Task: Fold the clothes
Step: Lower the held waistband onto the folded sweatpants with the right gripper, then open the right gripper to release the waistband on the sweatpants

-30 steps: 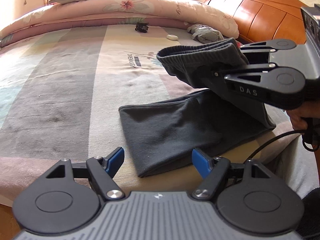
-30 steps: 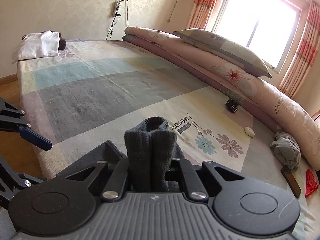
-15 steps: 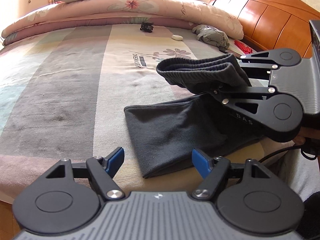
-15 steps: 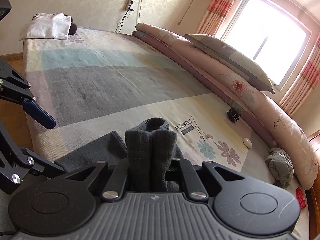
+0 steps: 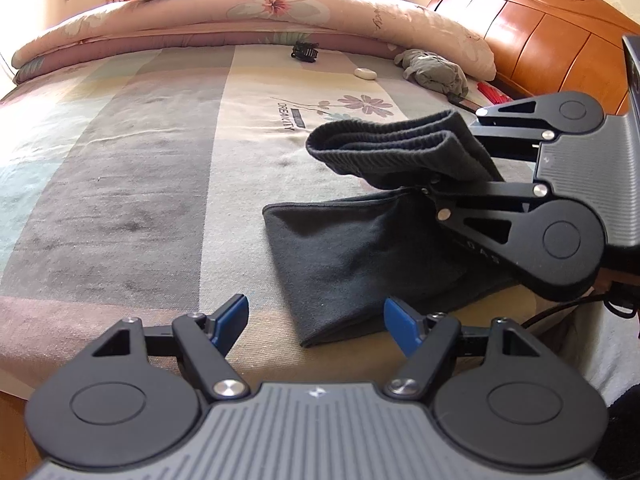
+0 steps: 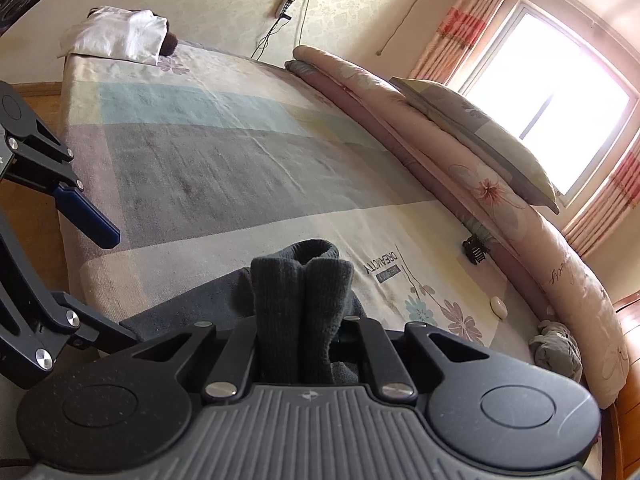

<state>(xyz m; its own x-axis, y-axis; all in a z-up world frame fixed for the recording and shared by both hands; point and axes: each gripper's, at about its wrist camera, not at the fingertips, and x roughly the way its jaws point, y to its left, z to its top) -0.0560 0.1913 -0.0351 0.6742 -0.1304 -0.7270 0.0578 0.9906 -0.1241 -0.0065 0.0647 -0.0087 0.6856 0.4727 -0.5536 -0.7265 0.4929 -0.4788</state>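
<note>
A dark grey garment lies partly folded on the bed near its front edge. My right gripper is shut on the garment's ribbed waistband and holds it lifted above the lower layer; it also shows in the left wrist view, where the waistband hangs over the flat part. My left gripper is open and empty, just in front of the garment's near corner; its blue-tipped finger shows at the left of the right wrist view.
The striped bedspread stretches left and back. A rolled quilt and pillow lie at the far side. A black hair clip, a small white object and a crumpled grey cloth lie near the wooden headboard. White folded cloth sits at a far corner.
My right gripper has lowered with the waistband toward the bed, over the flat part of the garment. My left gripper has stayed open, in much the same place.
</note>
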